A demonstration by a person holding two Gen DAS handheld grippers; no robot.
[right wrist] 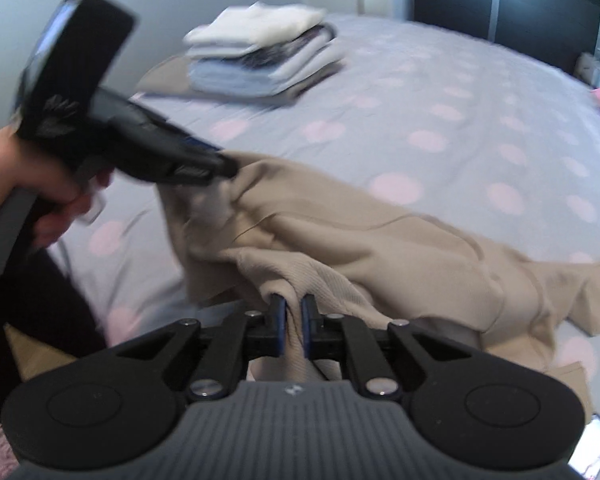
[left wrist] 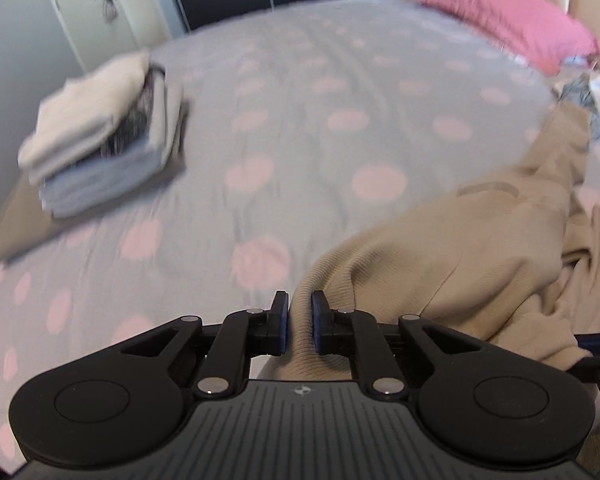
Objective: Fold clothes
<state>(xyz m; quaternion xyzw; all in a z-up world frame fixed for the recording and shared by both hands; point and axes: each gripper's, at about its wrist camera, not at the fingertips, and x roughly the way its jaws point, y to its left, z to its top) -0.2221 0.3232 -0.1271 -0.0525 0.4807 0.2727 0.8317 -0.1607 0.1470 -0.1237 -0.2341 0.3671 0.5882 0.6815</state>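
Both tools grip the ribbed hem of a beige sweater (right wrist: 380, 248): left tool (left wrist: 300, 322) and right tool (right wrist: 293, 326) clenched on it. It sprawls crumpled at lower right of the bed (left wrist: 300, 120), folded stack (left wrist: 100, 132) upper left. It looks mid-spreading; next, pull it flat.

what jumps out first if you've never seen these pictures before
A beige garment sprawls across the near side of a grey bedspread with pink dots, its ribbed edge pinched in both the left tool and the right tool. Farther back on the bed sits a neat stack of folded clothes. A pink pillow lies at the far end.
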